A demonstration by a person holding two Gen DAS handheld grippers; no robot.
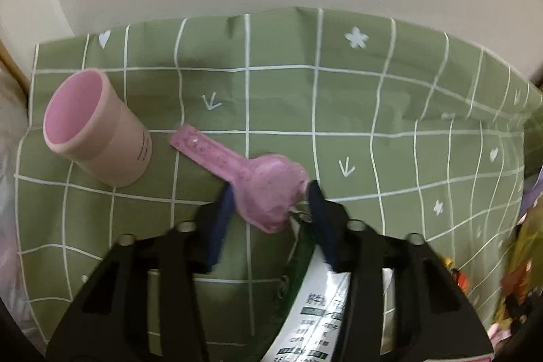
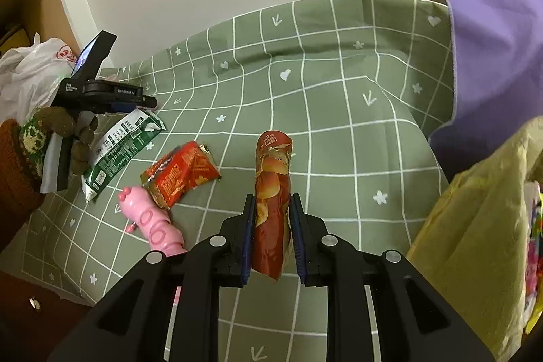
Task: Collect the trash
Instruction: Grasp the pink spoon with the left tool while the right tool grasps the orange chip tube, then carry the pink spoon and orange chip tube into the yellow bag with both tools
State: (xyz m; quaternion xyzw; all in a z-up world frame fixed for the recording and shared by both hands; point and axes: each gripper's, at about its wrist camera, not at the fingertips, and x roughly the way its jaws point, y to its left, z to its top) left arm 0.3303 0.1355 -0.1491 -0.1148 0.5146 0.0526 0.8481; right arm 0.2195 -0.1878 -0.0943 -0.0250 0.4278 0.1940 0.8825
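In the right wrist view my right gripper (image 2: 270, 202) is shut on a tall red chip tube (image 2: 272, 189) and holds it over the green checked cloth (image 2: 339, 131). A green-and-white milk carton (image 2: 118, 148) and a red snack wrapper (image 2: 180, 175) lie to the left. In the left wrist view my left gripper (image 1: 271, 192) is open, its fingers either side of the head of a pink scoop (image 1: 237, 172), with the milk carton (image 1: 315, 301) below by the right finger. It also shows at the left of the right wrist view (image 2: 149, 102).
A pink cup (image 1: 98, 128) lies on its side at the left. A pink toy (image 2: 152, 223) lies near the wrapper. A yellow bag (image 2: 475, 226) is at the right, a purple cloth (image 2: 492, 39) behind it, a white plastic bag (image 2: 27, 73) at the far left.
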